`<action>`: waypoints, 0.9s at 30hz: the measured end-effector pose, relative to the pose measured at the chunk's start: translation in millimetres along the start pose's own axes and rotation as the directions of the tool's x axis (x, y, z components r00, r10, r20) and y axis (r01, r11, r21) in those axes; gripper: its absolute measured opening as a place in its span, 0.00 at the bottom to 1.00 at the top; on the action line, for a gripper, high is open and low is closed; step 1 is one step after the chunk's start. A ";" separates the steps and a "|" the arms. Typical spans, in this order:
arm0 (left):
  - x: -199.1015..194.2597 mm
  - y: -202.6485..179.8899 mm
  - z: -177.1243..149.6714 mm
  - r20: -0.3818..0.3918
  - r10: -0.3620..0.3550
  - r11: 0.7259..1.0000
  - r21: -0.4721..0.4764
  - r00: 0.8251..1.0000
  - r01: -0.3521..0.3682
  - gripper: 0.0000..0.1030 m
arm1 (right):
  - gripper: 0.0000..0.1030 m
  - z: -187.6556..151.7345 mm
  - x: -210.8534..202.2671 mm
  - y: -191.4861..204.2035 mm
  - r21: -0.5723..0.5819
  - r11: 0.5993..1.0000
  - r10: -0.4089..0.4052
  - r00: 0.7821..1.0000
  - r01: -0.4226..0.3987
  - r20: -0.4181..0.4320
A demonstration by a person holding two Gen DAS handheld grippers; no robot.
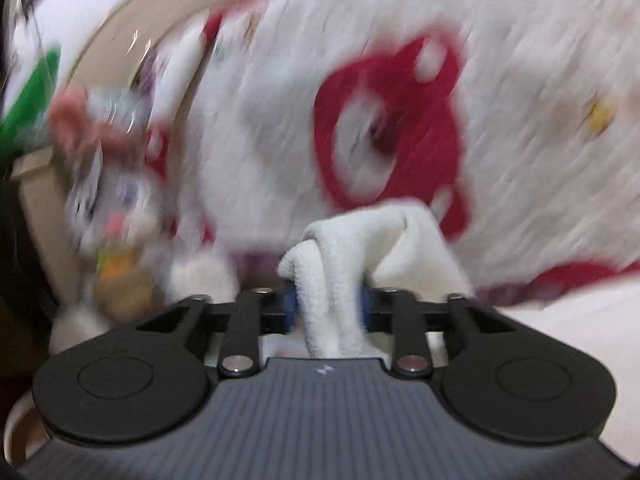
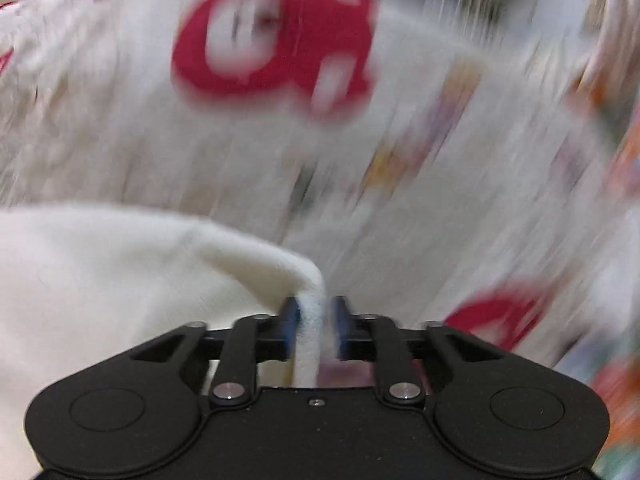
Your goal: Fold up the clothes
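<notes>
White fleece garment (image 1: 352, 248) is clamped in two places, by left hand-held gripper (image 1: 329, 309) and right hand-held gripper (image 2: 316, 320).

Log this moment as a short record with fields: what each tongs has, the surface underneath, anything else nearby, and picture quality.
left tongs: closed on a bunched fold of the white garment
right tongs: white garment edge between the pads; the right-hand pad seems to stand slightly off it
surface: white blanket with red prints
nearby: plush toy at the left in the left wrist view
picture quality: background strongly motion-blurred in both views
</notes>
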State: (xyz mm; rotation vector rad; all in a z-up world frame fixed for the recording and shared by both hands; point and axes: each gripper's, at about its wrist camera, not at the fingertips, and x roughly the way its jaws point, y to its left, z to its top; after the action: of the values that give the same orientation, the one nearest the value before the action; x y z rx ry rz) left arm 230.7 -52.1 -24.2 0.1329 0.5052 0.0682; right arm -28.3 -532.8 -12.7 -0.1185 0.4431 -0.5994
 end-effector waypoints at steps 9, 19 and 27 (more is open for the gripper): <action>-11.8 -38.5 -106.3 -0.420 -0.266 0.960 -0.030 0.868 0.280 0.45 | 0.53 -95.2 -19.5 1.6 0.258 0.942 0.289 0.909 -0.215 -0.300; -138.2 -204.8 -105.2 -0.494 -0.582 0.669 0.162 0.646 0.726 0.59 | 0.55 -163.8 -91.9 -37.7 0.570 0.795 0.437 0.847 -0.205 -0.304; -218.4 -331.2 -156.6 -0.543 -0.593 0.367 0.475 0.595 0.800 0.66 | 0.55 -178.7 -96.9 -35.8 0.680 0.686 0.565 0.779 -0.259 -0.273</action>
State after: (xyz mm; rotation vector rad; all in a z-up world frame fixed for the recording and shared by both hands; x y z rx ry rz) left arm -25.5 -383.9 -103.2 0.6472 0.8335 -1.0242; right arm -196.0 -503.7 -129.5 0.7700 0.6986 -0.2664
